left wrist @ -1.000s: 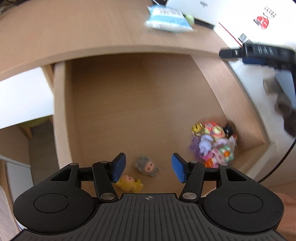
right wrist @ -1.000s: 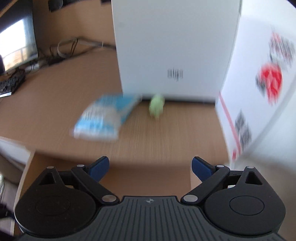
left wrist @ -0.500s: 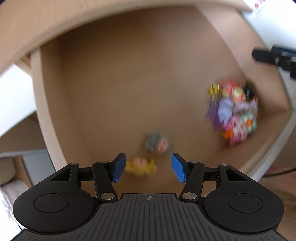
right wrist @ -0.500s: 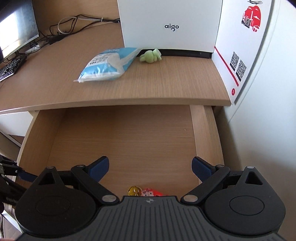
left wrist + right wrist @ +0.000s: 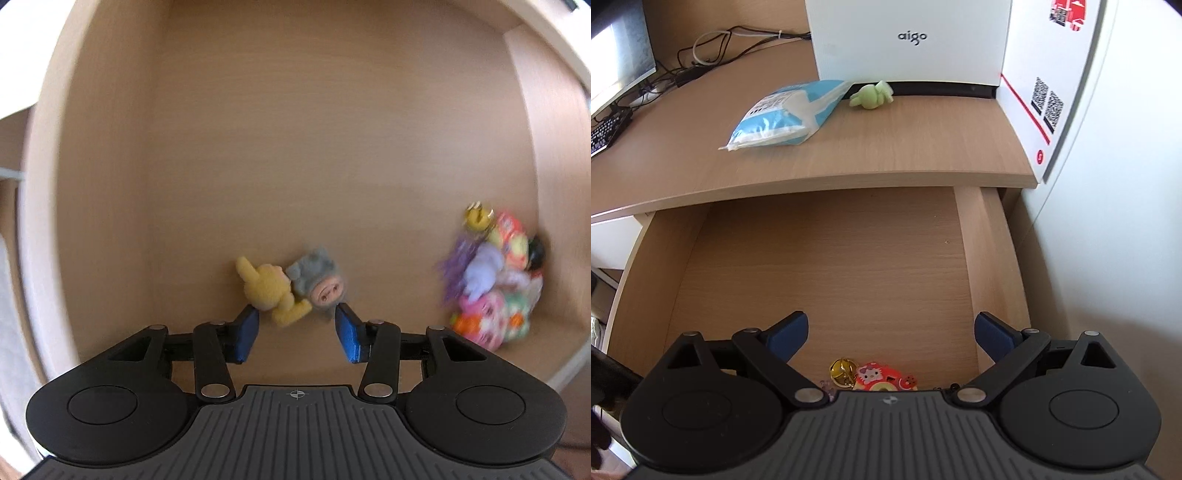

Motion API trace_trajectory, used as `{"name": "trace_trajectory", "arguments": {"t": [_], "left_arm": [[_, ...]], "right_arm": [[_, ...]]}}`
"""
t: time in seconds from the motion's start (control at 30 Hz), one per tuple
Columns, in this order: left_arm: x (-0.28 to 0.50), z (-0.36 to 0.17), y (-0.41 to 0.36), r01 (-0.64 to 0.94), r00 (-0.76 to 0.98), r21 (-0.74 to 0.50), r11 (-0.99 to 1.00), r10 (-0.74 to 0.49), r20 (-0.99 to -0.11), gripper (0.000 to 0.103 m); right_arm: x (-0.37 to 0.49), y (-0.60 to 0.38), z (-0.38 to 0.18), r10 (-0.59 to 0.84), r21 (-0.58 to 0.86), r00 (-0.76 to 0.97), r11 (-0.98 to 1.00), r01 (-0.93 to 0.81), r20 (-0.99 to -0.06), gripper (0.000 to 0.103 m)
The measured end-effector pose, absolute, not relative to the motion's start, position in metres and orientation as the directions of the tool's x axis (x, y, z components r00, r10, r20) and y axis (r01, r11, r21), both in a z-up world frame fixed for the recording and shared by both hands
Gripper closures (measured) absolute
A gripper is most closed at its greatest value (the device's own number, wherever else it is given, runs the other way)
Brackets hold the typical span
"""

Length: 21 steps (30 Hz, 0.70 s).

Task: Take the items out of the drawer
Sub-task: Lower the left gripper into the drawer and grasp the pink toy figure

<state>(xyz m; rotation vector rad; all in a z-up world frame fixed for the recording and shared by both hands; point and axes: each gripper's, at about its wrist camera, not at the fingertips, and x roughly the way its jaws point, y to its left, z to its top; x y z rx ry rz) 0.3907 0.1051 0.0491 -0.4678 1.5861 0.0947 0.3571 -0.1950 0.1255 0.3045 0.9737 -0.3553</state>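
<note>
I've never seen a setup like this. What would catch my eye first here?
Probably the two little plush toys, yellow plush and grey plush, lying side by side on the open drawer floor, with the left gripper closing just before them. Next, the bright heap of trinkets in the drawer's corner. On the desk above lies a blue-and-white packet.

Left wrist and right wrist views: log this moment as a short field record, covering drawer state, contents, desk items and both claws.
drawer: open
loose toys: yellow plush touching grey plush
corner pile: colourful trinkets, blurred
desk top: blue-white packet, green plush, white box
left claw: closing just short of the two plush toys, nothing gripped
right claw: wide open, empty, above the drawer
</note>
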Motion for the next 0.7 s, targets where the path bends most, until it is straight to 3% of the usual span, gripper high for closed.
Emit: {"name": "trace_trajectory", "arguments": {"t": [0.1,0.23,0.33,0.4,0.53,0.63,0.7], "left_arm": [[0.404,0.054,0.08,-0.247,0.073,-0.299,0.922,-0.29,-0.954,0.056],[0.411,0.075,0.028,0.074,0.124,-0.401,0.913,-0.408,-0.905,0.056],[0.416,0.075,0.006,0.106,0.08,-0.499,0.86,-0.507,-0.858,0.056],[0.42,0.074,-0.005,0.125,0.1,-0.494,0.86,-0.506,-0.857,0.056],[0.423,0.075,-0.036,0.305,0.082,-0.449,0.84,-0.493,-0.866,0.056],[0.422,0.07,-0.048,0.461,0.055,-0.386,0.799,-0.46,-0.886,0.053],[0.429,0.063,-0.052,0.464,0.044,-0.378,0.801,-0.447,-0.894,0.045]], "right_arm": [[0.357,-0.199,0.125,-0.148,0.102,0.513,0.898,0.427,-0.846,0.005],[0.354,-0.21,0.129,-0.135,0.134,0.513,0.88,0.455,-0.848,0.005],[0.354,-0.217,0.14,-0.115,0.181,0.536,0.865,0.468,-0.836,0.005],[0.354,-0.217,0.149,-0.117,0.19,0.551,0.863,0.469,-0.826,0.005],[0.353,-0.214,0.166,-0.127,0.18,0.575,0.877,0.446,-0.808,0.004],[0.352,-0.214,0.173,-0.133,0.171,0.578,0.881,0.441,-0.805,0.003],[0.35,-0.214,0.175,-0.142,0.162,0.57,0.879,0.449,-0.809,0.003]]}}
